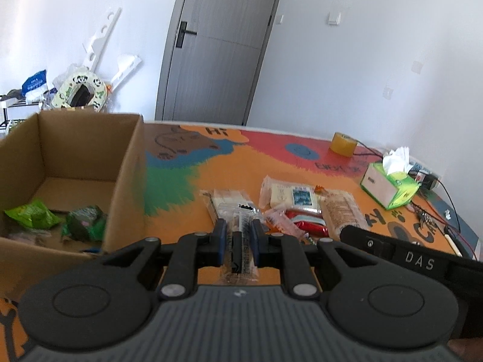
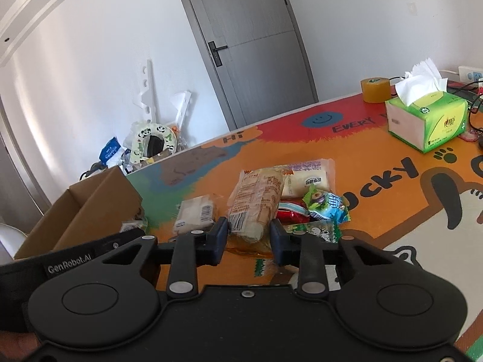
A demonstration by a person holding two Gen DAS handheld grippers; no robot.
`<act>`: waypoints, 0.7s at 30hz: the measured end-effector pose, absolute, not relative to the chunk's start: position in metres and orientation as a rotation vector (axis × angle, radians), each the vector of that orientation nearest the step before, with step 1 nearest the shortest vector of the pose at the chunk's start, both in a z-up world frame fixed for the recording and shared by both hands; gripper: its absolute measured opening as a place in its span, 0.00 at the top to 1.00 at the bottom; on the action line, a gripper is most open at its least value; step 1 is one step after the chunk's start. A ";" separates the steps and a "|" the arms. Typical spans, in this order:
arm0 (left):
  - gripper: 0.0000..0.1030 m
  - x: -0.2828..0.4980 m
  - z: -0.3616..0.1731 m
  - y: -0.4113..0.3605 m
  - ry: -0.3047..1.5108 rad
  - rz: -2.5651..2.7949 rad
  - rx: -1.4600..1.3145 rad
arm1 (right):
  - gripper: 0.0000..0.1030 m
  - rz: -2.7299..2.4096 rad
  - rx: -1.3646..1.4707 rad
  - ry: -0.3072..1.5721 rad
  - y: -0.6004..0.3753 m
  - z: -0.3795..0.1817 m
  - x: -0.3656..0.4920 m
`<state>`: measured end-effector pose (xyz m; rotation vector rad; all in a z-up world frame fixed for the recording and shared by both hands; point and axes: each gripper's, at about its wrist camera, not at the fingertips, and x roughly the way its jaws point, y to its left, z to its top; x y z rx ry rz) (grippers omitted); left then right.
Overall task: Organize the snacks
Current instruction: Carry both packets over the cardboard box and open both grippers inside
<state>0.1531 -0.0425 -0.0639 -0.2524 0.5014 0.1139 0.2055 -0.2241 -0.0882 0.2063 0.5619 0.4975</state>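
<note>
Painted tabletop (image 1: 187, 181): left gripper (image 1: 238, 235) pinches a clear snack packet (image 1: 240, 211), bound for the cardboard box (image 1: 126, 163) beside it; right gripper (image 2: 248, 236) clasps a bread packet (image 2: 256, 199).

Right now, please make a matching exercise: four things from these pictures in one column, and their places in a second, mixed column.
Things:
1. clear snack packet
2. long bread packet
3. green snack bags
4. tape roll

Places:
A. inside the cardboard box
B. in the left gripper
C. at the table's far edge, near the tissue box
D. in the right gripper

Pairs: 1-B, 2-D, 3-A, 4-C
</note>
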 end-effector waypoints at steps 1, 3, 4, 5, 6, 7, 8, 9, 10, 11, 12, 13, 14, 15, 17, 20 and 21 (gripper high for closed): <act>0.85 0.151 -0.062 -0.041 0.493 0.115 -0.252 | 0.70 0.499 0.207 0.559 -0.223 -0.087 0.204; 0.85 0.147 -0.058 -0.039 0.482 0.117 -0.253 | 0.70 0.499 0.209 0.548 -0.222 -0.083 0.201; 0.85 0.145 -0.056 -0.038 0.475 0.118 -0.253 | 0.70 0.500 0.209 0.542 -0.222 -0.081 0.199; 0.85 0.143 -0.054 -0.037 0.469 0.119 -0.252 | 0.70 0.500 0.210 0.536 -0.221 -0.079 0.198; 0.85 0.141 -0.052 -0.036 0.463 0.120 -0.252 | 0.70 0.501 0.209 0.531 -0.220 -0.077 0.196; 0.85 0.139 -0.050 -0.034 0.456 0.122 -0.252 | 0.70 0.503 0.208 0.526 -0.218 -0.075 0.195; 0.85 0.137 -0.048 -0.033 0.449 0.124 -0.252 | 0.70 0.507 0.208 0.521 -0.217 -0.073 0.194; 0.85 0.135 -0.046 -0.031 0.442 0.125 -0.252 | 0.70 0.511 0.206 0.516 -0.215 -0.071 0.192; 0.85 0.133 -0.044 -0.030 0.434 0.127 -0.251 | 0.70 0.515 0.205 0.512 -0.214 -0.070 0.190; 0.85 0.130 -0.041 -0.028 0.427 0.129 -0.251 | 0.70 0.519 0.203 0.506 -0.212 -0.068 0.189; 0.85 0.128 -0.039 -0.026 0.421 0.131 -0.251 | 0.70 0.524 0.202 0.502 -0.210 -0.066 0.187; 0.85 0.126 -0.038 -0.024 0.415 0.134 -0.251 | 0.70 0.529 0.200 0.497 -0.208 -0.064 0.186; 0.85 0.125 -0.036 -0.022 0.408 0.137 -0.252 | 0.70 0.536 0.199 0.491 -0.206 -0.062 0.185; 0.85 0.122 -0.034 -0.020 0.403 0.139 -0.252 | 0.70 0.542 0.199 0.486 -0.203 -0.060 0.184; 0.85 0.119 -0.031 -0.016 0.393 0.142 -0.254 | 0.70 0.552 0.196 0.478 -0.199 -0.057 0.182; 0.85 0.113 -0.026 -0.008 0.378 0.151 -0.257 | 0.70 0.567 0.191 0.467 -0.192 -0.052 0.179; 0.85 0.111 -0.025 -0.006 0.374 0.154 -0.257 | 0.70 0.573 0.190 0.464 -0.190 -0.051 0.179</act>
